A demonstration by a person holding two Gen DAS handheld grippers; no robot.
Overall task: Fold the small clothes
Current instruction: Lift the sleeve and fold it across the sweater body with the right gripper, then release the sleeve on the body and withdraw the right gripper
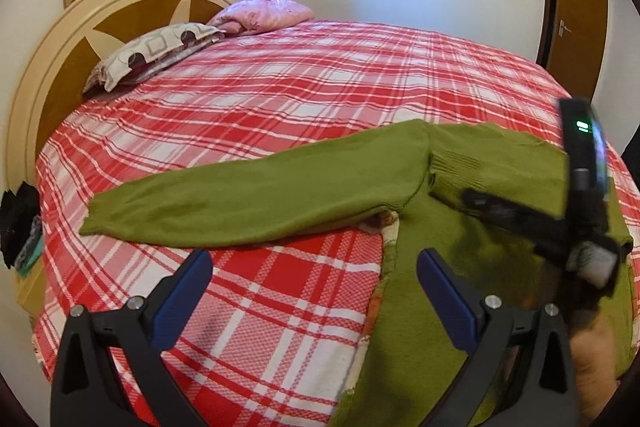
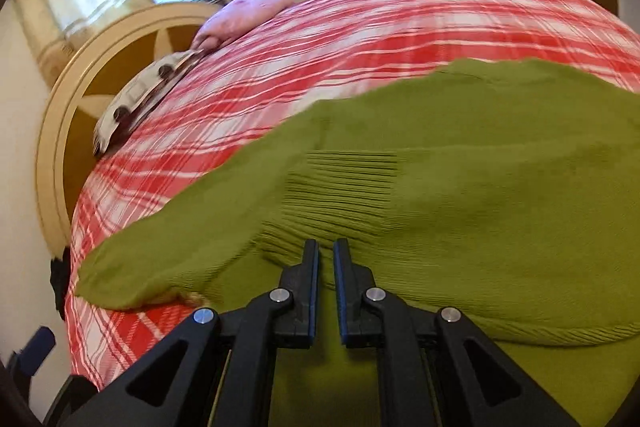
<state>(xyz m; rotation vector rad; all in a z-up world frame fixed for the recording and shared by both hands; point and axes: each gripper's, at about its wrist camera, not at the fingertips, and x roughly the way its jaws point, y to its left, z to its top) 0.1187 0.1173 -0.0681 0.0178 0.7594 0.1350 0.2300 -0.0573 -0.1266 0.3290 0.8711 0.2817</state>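
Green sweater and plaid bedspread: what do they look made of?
Green sweater: a matte knit, likely wool or acrylic; a ribbed band shows beside the right gripper, though fiber is unclear. Plaid bedspread: woven fabric, probably cotton, with a visible checked weave texture near the left gripper and no sheen.

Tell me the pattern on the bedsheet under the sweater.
Red and white plaid bedsheet; the left wrist view shows it sharpest, under the green sweater.
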